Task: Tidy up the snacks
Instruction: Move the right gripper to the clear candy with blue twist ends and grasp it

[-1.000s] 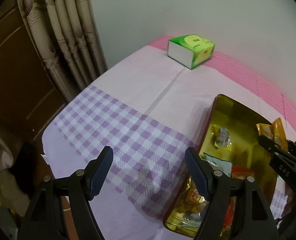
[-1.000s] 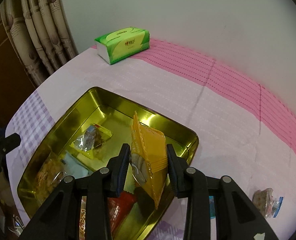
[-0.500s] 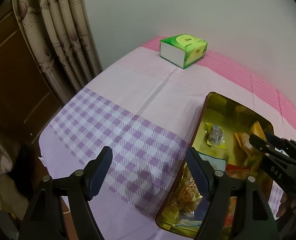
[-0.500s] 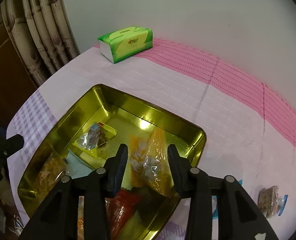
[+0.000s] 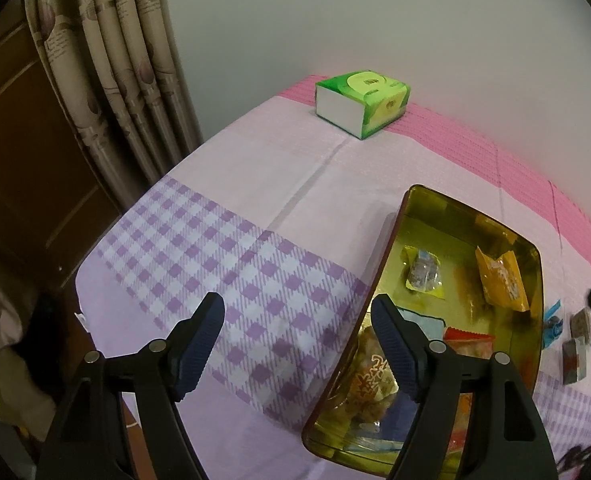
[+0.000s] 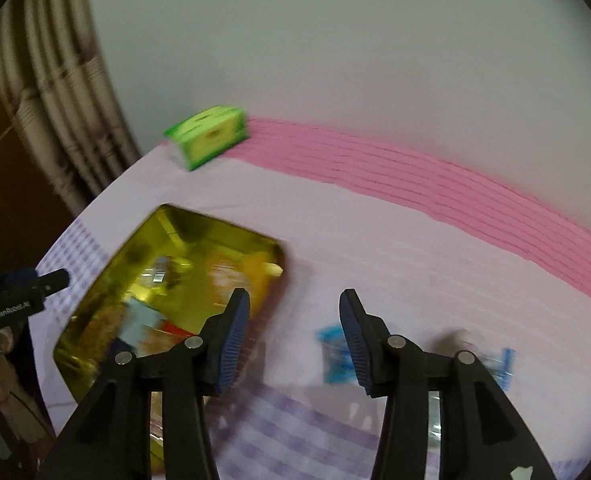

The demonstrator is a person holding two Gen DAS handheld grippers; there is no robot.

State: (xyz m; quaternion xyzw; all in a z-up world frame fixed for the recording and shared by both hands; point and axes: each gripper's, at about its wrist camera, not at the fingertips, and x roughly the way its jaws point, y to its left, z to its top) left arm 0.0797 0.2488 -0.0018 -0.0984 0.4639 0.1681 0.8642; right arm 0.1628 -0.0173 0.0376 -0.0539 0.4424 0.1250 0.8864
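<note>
A gold tin tray (image 5: 451, 236) lies on the checked and pink cloth. In it are a yellow packet (image 5: 501, 280), a clear wrapped sweet (image 5: 423, 272), a red packet (image 5: 467, 336) and a bag of golden snacks (image 5: 371, 384). My left gripper (image 5: 297, 304) hovers open and empty at the tray's left rim. The right wrist view is blurred. My right gripper (image 6: 294, 300) is above the cloth just right of the tray (image 6: 167, 216). Its jaws are opening with nothing between them. A blue wrapper (image 6: 329, 356) lies below its right finger. Loose snacks (image 5: 575, 356) rest right of the tray.
A green tissue box (image 5: 361, 108) stands at the far edge by the white wall. Patterned curtains (image 5: 115, 80) and a brown door fill the left. The table's left edge (image 5: 83, 276) drops off near my left gripper. Another wrapped snack (image 6: 495, 364) lies right of my right gripper.
My right gripper let go of the yellow packet, which now lies in the tray. It then rose and swung right, off the tray to above the loose snacks. My left gripper hardly moved.
</note>
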